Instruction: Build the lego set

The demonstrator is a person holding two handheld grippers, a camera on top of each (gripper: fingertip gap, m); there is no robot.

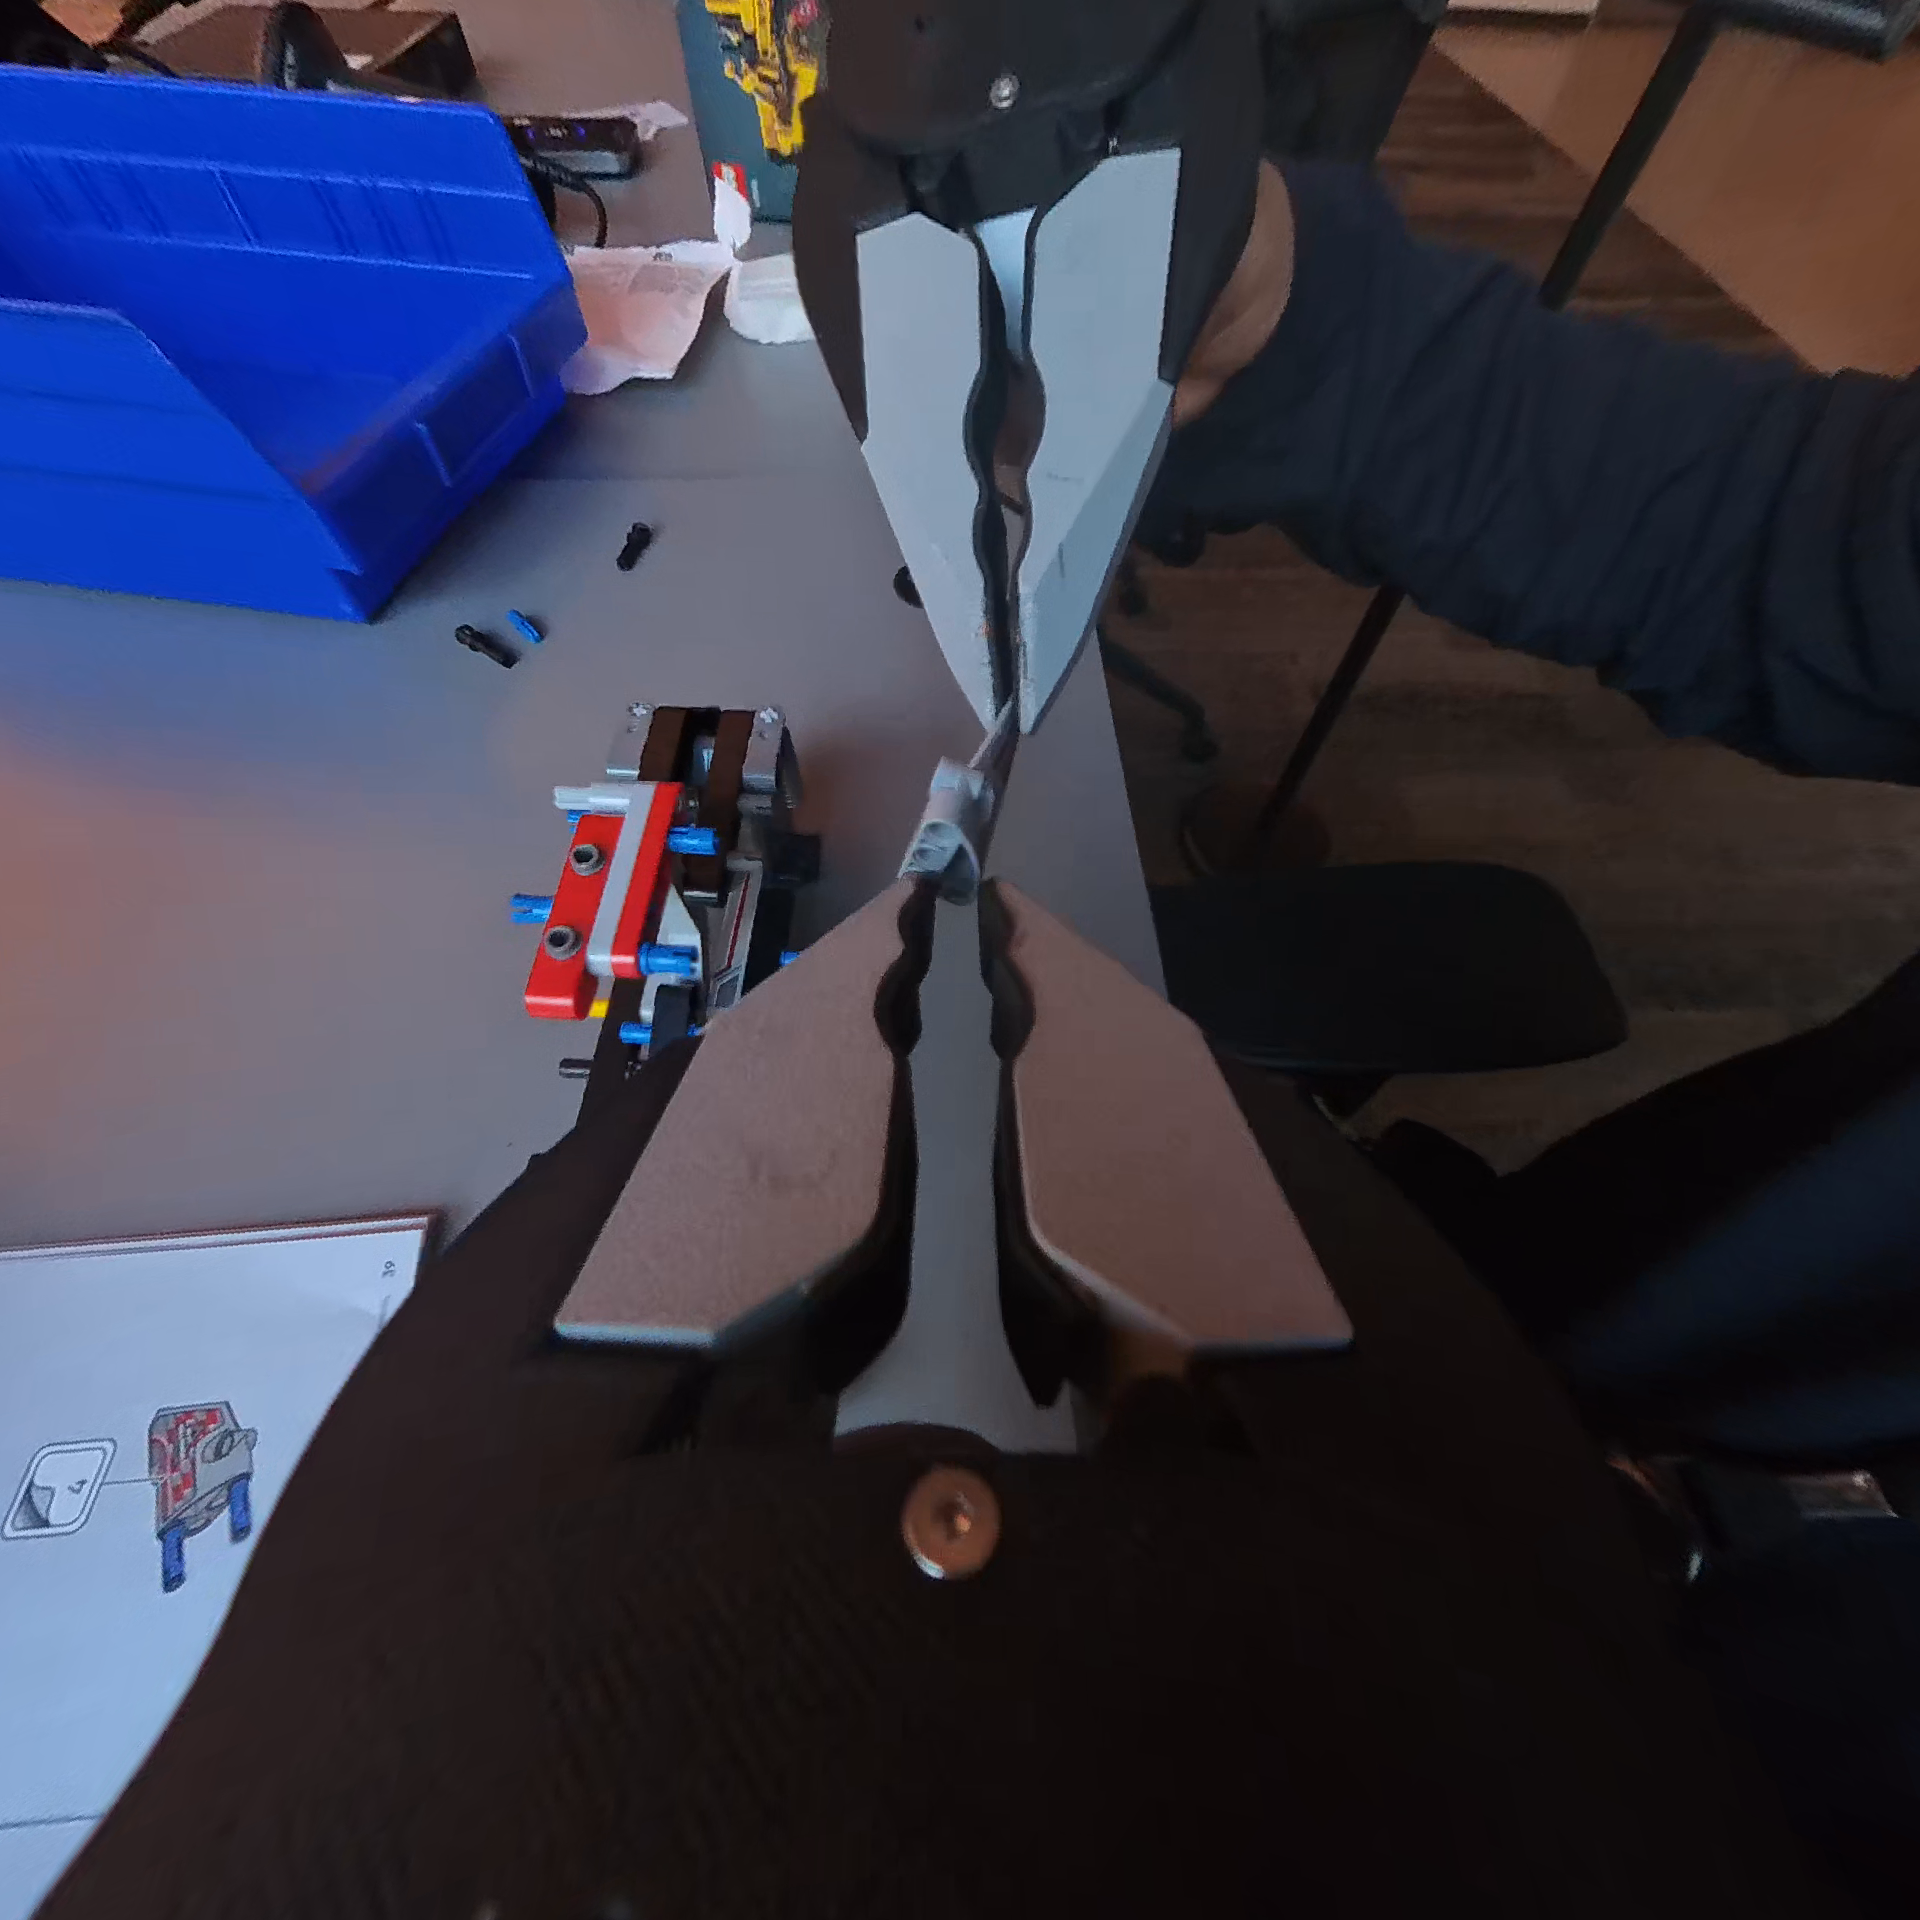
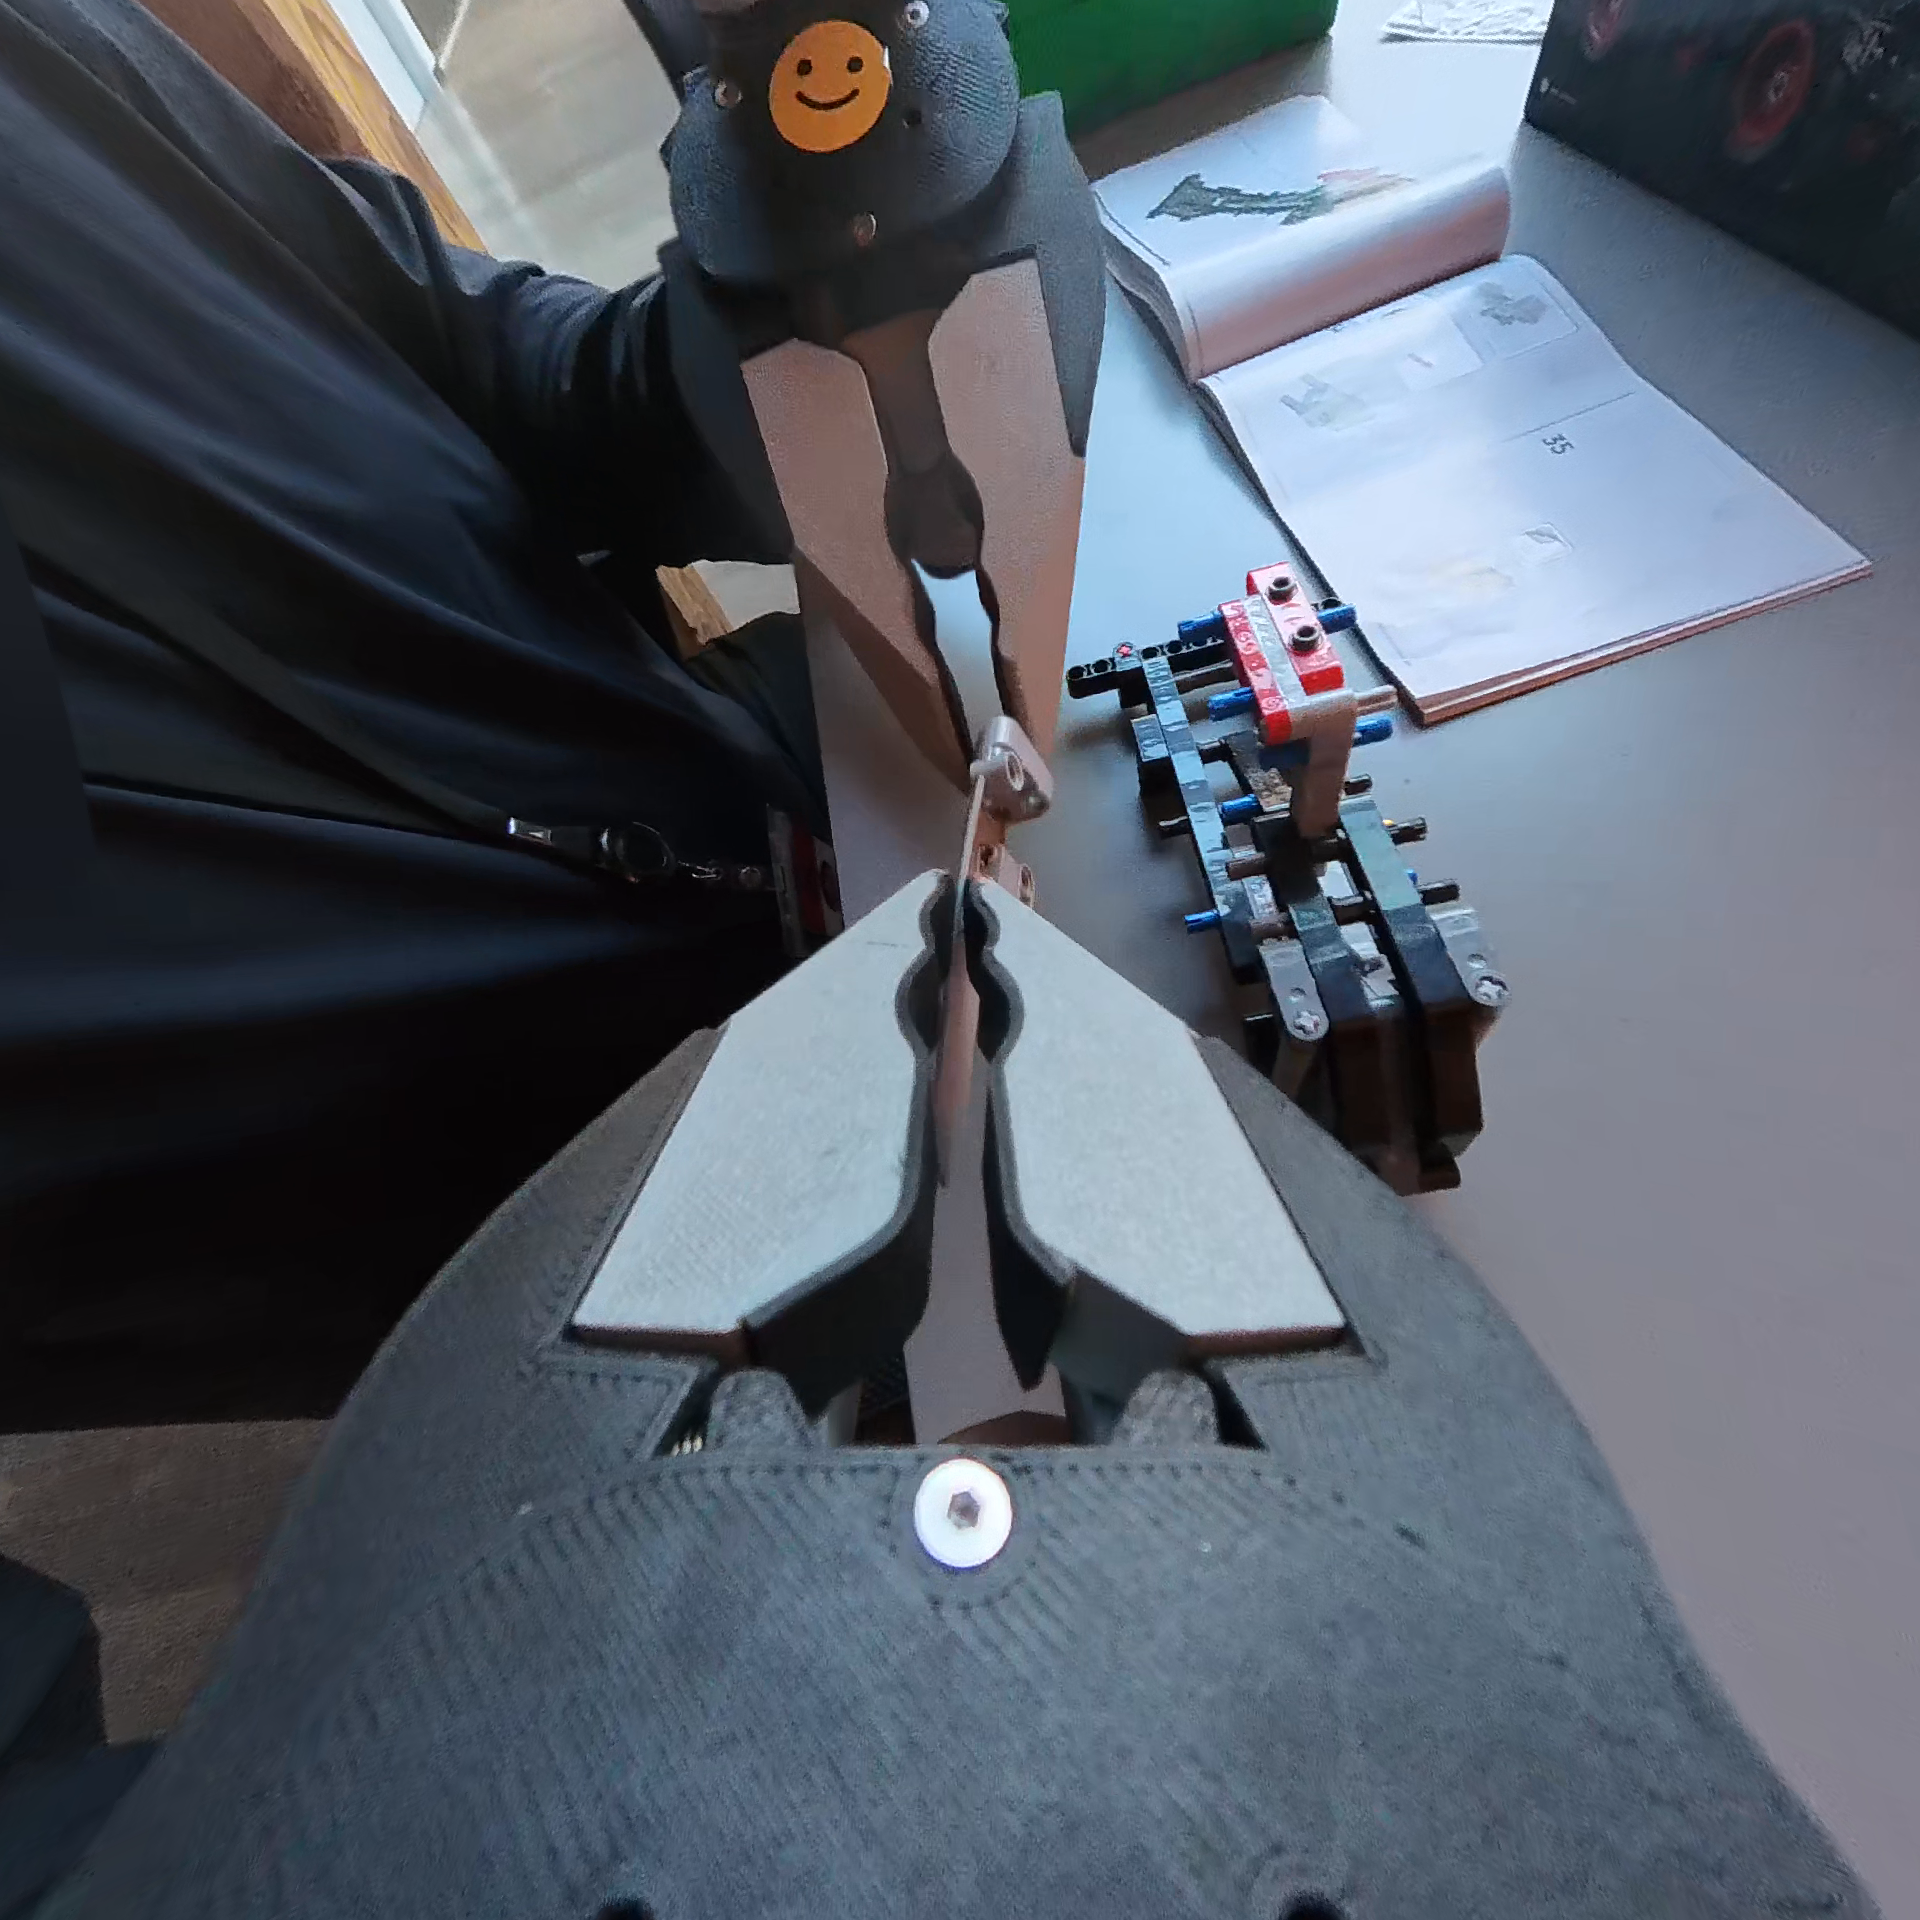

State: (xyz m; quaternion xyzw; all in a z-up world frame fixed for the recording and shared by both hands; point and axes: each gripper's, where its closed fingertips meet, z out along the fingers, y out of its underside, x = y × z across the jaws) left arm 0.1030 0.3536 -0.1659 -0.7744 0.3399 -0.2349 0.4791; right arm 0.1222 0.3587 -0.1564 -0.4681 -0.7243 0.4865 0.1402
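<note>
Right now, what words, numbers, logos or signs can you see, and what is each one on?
I don't quote writing, so here is what bears it.
Instruction booklet: page numbers and printed step diagrams.
Set box: a logo and print, blurred.
Orange sticker on the left gripper: a smiley face, no words.

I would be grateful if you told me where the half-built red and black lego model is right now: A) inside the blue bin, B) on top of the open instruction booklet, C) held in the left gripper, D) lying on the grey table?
D: the lego model lies on the grey table, beside the instruction booklet, apart from both grippers.
</note>
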